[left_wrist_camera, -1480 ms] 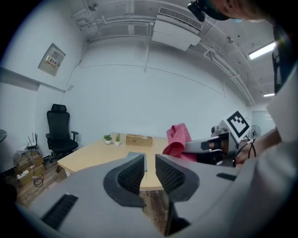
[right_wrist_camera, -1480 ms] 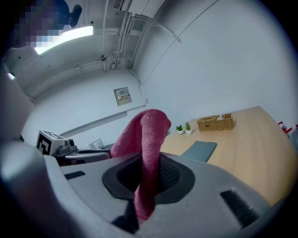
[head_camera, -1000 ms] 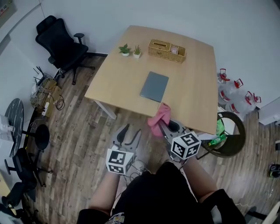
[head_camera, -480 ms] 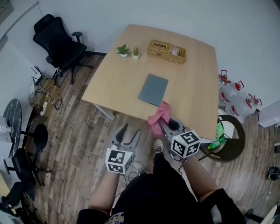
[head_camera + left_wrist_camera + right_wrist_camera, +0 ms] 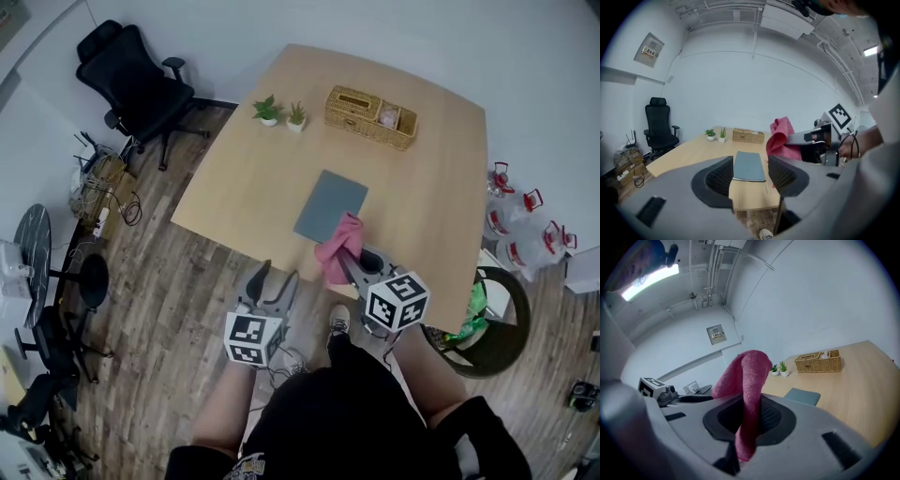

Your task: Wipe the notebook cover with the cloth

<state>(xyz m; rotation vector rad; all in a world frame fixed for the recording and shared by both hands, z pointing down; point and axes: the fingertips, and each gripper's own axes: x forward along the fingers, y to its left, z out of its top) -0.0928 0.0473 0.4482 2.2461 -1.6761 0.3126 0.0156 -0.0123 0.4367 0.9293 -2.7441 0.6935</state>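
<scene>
The fingers of your right gripper (image 5: 353, 263) clamp the pink cloth (image 5: 337, 247) near the grey notebook (image 5: 329, 204) on the desk (image 5: 427, 187). The fingers of your left gripper (image 5: 279, 277) have just been opening and stand wide apart, empty.

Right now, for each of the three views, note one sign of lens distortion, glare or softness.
Head view: even light, the table has bowed edges. Left gripper view: black corners, curved ceiling lines, notebook sharp. Right gripper view: the ceiling light is washed out; the close cloth looks slightly soft.
</scene>
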